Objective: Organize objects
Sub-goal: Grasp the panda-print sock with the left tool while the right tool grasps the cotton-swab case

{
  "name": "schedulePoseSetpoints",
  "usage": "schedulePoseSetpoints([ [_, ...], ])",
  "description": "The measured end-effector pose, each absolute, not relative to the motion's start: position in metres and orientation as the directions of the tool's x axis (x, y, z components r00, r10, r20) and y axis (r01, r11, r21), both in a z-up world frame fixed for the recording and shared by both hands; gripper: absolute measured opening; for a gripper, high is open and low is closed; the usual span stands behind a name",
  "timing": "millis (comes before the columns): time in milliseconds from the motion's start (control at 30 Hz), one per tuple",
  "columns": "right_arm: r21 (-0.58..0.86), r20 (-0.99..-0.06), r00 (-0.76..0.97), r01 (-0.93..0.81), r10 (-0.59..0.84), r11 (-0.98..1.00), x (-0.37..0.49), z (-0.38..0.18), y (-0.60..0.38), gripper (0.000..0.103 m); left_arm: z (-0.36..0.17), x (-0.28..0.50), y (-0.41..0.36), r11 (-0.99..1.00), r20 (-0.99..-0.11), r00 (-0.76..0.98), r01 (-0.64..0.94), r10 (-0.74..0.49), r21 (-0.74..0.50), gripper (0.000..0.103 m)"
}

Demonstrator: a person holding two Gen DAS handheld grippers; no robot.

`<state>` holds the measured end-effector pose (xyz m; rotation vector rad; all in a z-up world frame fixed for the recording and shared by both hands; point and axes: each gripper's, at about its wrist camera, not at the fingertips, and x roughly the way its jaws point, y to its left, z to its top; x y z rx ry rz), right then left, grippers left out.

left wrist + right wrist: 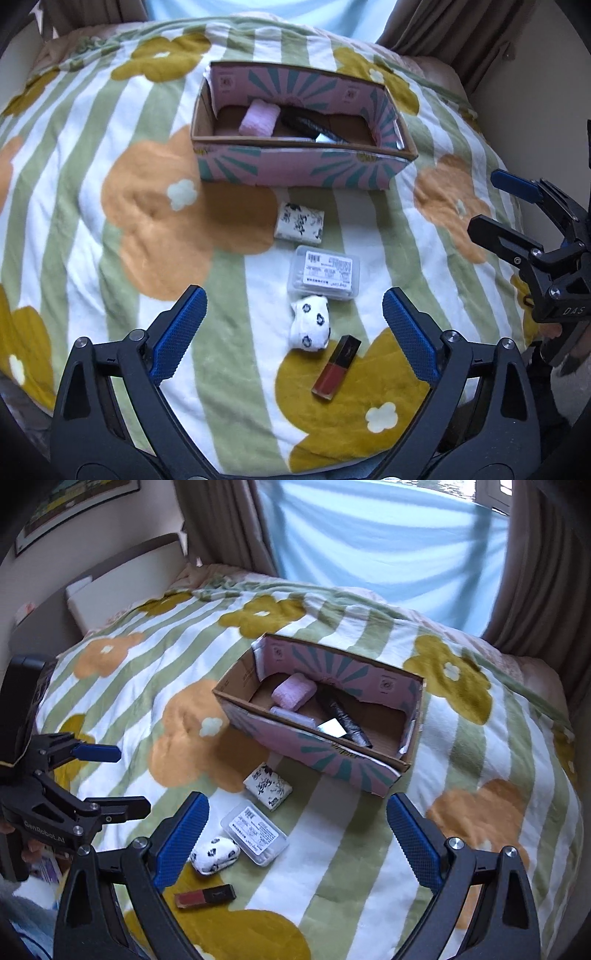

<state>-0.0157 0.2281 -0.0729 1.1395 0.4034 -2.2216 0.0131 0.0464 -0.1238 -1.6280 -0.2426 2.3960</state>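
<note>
A pink cardboard box [303,168] with teal sunburst print sits open on a bed covered by a flower-patterned blanket [147,221] in green and white stripes. Inside the box lie a rolled pink cloth [258,118] toward its left end and a dark, shiny wrapped item [314,127] running diagonally across the middle; a pale flat packet shows beside them in the right wrist view (what it is cannot be told).

In front of the box, four loose things lie on the blanket in a rough line toward the camera. Nearest the box is a small cream pouch with a dark floral print [300,223]. Just beyond it lies a clear plastic case with a printed label [324,272]. Touching that case's near edge is a rolled white sock with black spots [309,326]. Just beside the sock is a slim tube of red lip colour with a black cap [335,368], lying flat on a mustard flower.

The left hand-held gripper [293,332] hangs above the sock and tube with its blue-padded jaws spread wide, holding nothing. The right hand-held gripper [297,840] is likewise spread wide and empty, poised over the blanket between the loose things and the box's near corner. Each shows at the edge of the other's view, apart from everything on the bed.
</note>
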Motion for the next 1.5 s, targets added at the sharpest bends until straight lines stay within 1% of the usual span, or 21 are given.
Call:
schedulePoseSetpoints([
  [167, -0.014, -0.836, -0.351, 0.781, -0.421, -0.624, -0.016, -0.133, 0.223, 0.096, -0.178, 0.02, 0.062, -0.946, -0.899, -0.295, -0.084, 0.323, -0.312, 0.089],
  [300, -0.021, -0.857, -0.274, 0.865, -0.436, -0.502, -0.017, -0.178, 0.214, 0.095, -0.208, 0.017, 0.074, -0.937, -0.899, -0.265, -0.082, 0.348, -0.338, 0.082],
  [400, -0.018, -0.864, -0.234, 0.899, -0.445, -0.438, -0.021, -0.201, 0.207, 0.091, -0.225, 0.012, 0.082, -0.937, -0.902, -0.252, -0.088, 0.35, -0.339, 0.081],
  [467, -0.008, -0.868, -0.209, 0.912, -0.449, -0.409, -0.024, -0.215, 0.203, 0.09, -0.237, 0.01, 0.087, -0.936, -0.905, -0.239, -0.088, 0.352, -0.341, 0.079],
  [500, -0.002, -0.87, -0.196, 0.919, -0.452, -0.395, -0.026, -0.221, 0.201, 0.089, -0.242, 0.009, 0.088, -0.935, -0.906, -0.232, -0.087, 0.353, -0.343, 0.075],
  [567, 0.005, -0.875, -0.175, 0.929, -0.451, -0.369, -0.027, -0.229, 0.198, 0.086, -0.253, 0.007, 0.09, -0.935, -0.91, -0.215, -0.081, 0.355, -0.345, 0.073],
  [633, 0.005, -0.879, -0.157, 0.941, -0.45, -0.338, -0.026, -0.238, 0.194, 0.08, -0.26, 0.007, 0.09, -0.936, -0.912, -0.209, -0.072, 0.352, -0.345, 0.071],
  [667, 0.001, -0.881, -0.152, 0.946, -0.448, -0.324, -0.026, -0.241, 0.192, 0.079, -0.263, 0.007, 0.089, -0.936, -0.913, -0.205, -0.067, 0.351, -0.345, 0.07],
  [733, -0.004, -0.883, -0.146, 0.953, -0.447, -0.303, -0.026, -0.246, 0.188, 0.076, -0.267, 0.008, 0.089, -0.938, -0.916, -0.2, -0.058, 0.347, -0.343, 0.062],
  [800, 0.001, -0.882, -0.138, 0.956, -0.451, -0.294, -0.027, -0.248, 0.186, 0.075, -0.272, 0.008, 0.089, -0.943, -0.922, -0.197, -0.055, 0.334, -0.33, 0.059],
  [867, 0.003, -0.88, -0.134, 0.958, -0.455, -0.287, -0.028, -0.249, 0.183, 0.072, -0.274, 0.007, 0.091, -0.945, -0.924, -0.2, -0.061, 0.327, -0.321, 0.057],
  [933, 0.016, -0.88, -0.118, 0.961, -0.459, -0.278, -0.029, -0.25, 0.181, 0.065, -0.274, 0.006, 0.093, -0.946, -0.924, -0.202, -0.074, 0.324, -0.316, 0.046],
  [967, 0.027, -0.882, -0.106, 0.962, -0.46, -0.273, -0.029, -0.251, 0.181, 0.063, -0.274, 0.005, 0.095, -0.947, -0.925, -0.2, -0.078, 0.322, -0.313, 0.045],
  [1000, 0.036, -0.882, -0.095, 0.963, -0.461, -0.267, -0.029, -0.251, 0.18, 0.058, -0.275, 0.005, 0.095, -0.948, -0.927, -0.2, -0.08, 0.319, -0.309, 0.042],
  [1033, 0.036, -0.884, -0.093, 0.963, -0.457, -0.266, -0.028, -0.251, 0.179, 0.055, -0.275, 0.004, 0.096, -0.947, -0.926, -0.2, -0.081, 0.32, -0.309, 0.039],
  [1133, 0.028, -0.887, -0.1, 0.963, -0.45, -0.269, -0.027, -0.25, 0.178, 0.055, -0.275, 0.003, 0.1, -0.946, -0.925, -0.2, -0.085, 0.323, -0.312, 0.035],
  [1300, 0.032, -0.886, -0.111, 0.954, -0.45, -0.299, -0.03, -0.238, 0.181, 0.055, -0.268, 0.004, 0.096, -0.94, -0.918, -0.203, -0.084, 0.341, -0.331, 0.034],
  [1500, 0.021, -0.877, -0.147, 0.94, -0.457, -0.341, -0.028, -0.205, 0.186, 0.055, -0.235, 0.003, 0.09, -0.941, -0.914, -0.227, -0.12, 0.337, -0.317, 0.034],
])
